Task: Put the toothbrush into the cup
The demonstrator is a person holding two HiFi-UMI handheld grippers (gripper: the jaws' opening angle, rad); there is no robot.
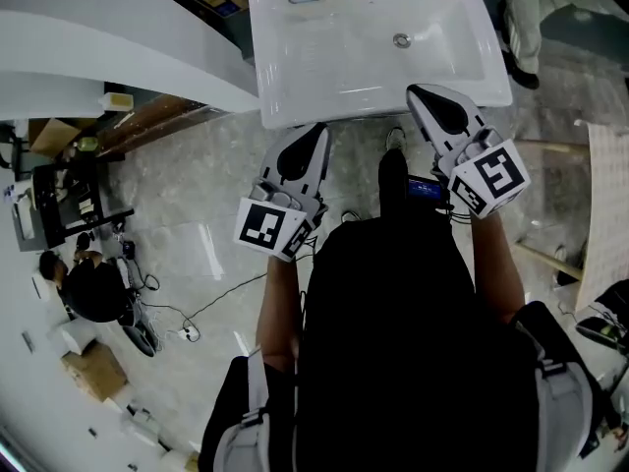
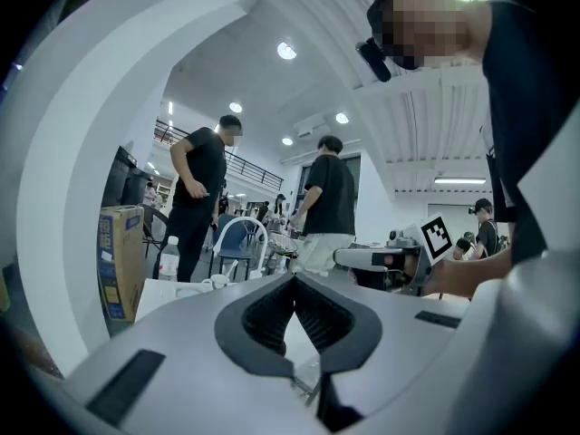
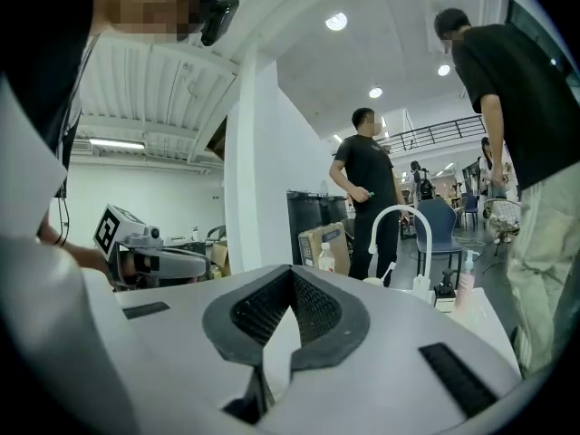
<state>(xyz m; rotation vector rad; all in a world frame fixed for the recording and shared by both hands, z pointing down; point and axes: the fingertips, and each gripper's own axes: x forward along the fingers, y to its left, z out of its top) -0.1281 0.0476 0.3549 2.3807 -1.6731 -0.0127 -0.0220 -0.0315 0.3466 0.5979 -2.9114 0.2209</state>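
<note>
Left tongs and right tongs are pressed together, empty, at the sink's near edge. At its far rim a thin white stick, probably the toothbrush, leans by a cup. It looks light, stiff and slippery, so pinch it mid-handle.

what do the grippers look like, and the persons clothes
The left gripper and right gripper are pale grey, tapering to a point, with black ribbed pads. Each carries a white cube with black square markers. The person's top is black.

White sink over marble floor — cardboard box beside it.
</note>
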